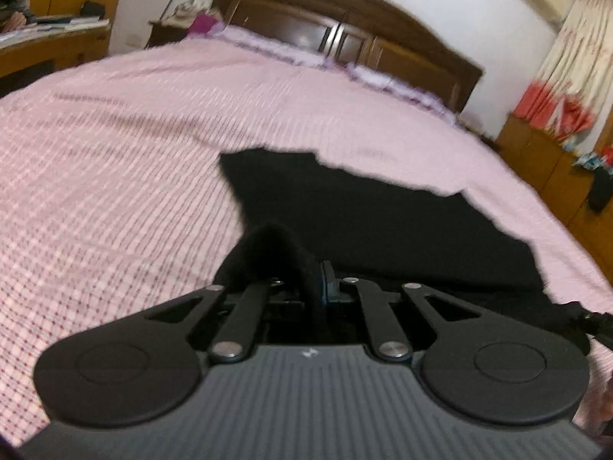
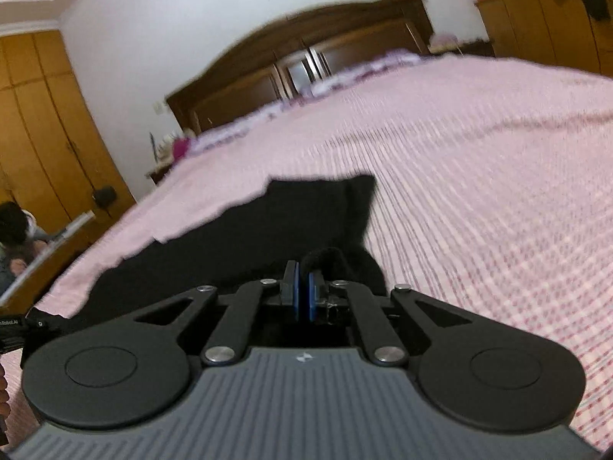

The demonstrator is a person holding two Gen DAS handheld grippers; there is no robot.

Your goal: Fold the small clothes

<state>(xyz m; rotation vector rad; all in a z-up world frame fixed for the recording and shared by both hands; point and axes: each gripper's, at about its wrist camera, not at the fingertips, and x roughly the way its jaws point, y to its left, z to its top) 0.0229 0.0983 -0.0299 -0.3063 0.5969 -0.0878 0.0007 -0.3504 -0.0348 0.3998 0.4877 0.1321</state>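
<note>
A black garment lies spread on the pink checked bedspread, its near edge lifted. My left gripper is shut on a bunched corner of the black garment, which covers the left finger. In the right wrist view the same black garment stretches to the left. My right gripper is shut on another corner of it, a fold of cloth poking out past the blue pads. The other gripper shows at the left edge of that view.
A dark wooden headboard stands at the far end of the bed, with pillows below it. Wooden cabinets run along the right side. A desk and a seated person are on the left, with wardrobes behind.
</note>
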